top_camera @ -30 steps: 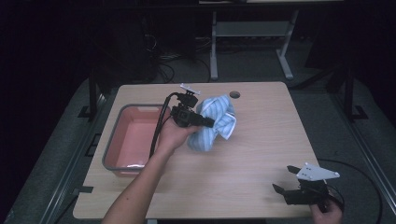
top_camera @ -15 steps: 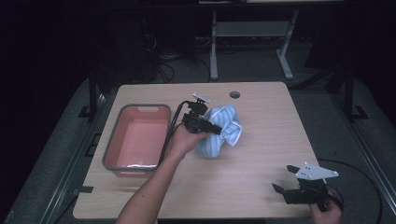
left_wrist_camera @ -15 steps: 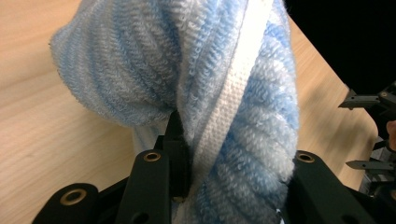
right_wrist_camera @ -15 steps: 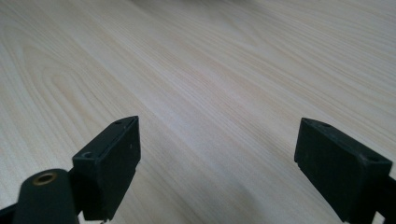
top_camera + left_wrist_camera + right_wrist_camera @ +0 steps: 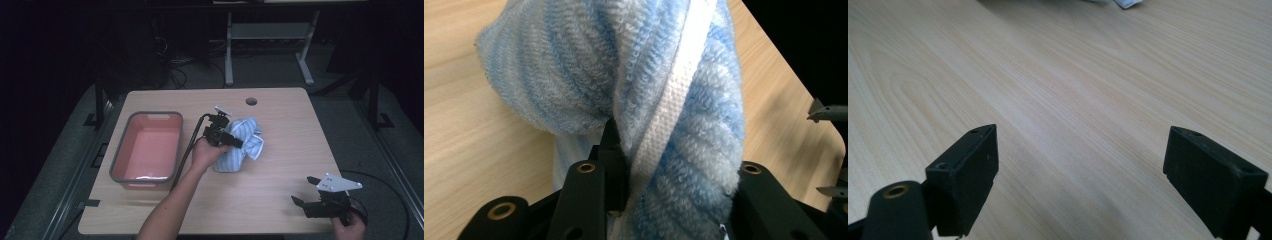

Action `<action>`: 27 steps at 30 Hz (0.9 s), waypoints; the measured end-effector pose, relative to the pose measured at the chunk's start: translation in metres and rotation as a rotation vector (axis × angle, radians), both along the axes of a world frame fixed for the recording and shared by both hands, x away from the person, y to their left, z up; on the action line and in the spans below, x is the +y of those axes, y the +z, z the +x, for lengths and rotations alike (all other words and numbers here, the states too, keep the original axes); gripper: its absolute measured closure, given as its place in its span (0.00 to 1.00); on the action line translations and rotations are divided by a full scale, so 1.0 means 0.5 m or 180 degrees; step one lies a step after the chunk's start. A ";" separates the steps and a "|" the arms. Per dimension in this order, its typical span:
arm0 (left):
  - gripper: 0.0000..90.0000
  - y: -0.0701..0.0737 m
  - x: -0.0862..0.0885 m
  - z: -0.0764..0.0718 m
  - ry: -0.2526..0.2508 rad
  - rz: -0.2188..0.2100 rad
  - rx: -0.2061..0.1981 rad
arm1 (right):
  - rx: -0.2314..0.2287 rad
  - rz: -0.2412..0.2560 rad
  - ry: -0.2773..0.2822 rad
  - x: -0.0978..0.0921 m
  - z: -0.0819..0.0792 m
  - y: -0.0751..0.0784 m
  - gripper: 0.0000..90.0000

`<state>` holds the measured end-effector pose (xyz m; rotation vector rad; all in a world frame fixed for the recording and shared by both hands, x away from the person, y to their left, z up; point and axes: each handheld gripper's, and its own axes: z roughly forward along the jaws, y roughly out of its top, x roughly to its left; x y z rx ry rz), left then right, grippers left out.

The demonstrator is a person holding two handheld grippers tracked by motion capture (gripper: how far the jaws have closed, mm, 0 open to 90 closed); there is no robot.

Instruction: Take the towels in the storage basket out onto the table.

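Towel [image 5: 243, 145] and left gripper [image 5: 235, 143] farther right, away from tub [image 5: 146, 148].

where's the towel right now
In the high view the towel lies mid-table, right of the pink tub, bunched in the left gripper.

Dim, dark surroundings; lit table [image 5: 280, 150] sharp, soft shadows.

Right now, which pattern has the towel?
Light blue and white stripes on the towel, clearest in the left gripper view.
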<state>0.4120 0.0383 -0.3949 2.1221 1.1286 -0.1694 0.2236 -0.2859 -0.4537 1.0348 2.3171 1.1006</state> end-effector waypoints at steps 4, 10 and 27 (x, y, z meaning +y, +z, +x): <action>0.71 -0.011 -0.009 0.000 0.0031 -0.0013 0.0006 | -0.0006 -0.0019 0.0011 -0.002 -0.001 0.000 0.15; 0.70 -0.026 -0.012 0.003 0.0092 -0.0001 0.0001 | -0.0036 -0.0028 0.0034 -0.001 0.002 0.000 0.15; 0.66 -0.075 -0.061 -0.015 0.0122 0.0217 -0.0049 | -0.0025 -0.0036 0.0028 0.003 -0.001 -0.001 0.15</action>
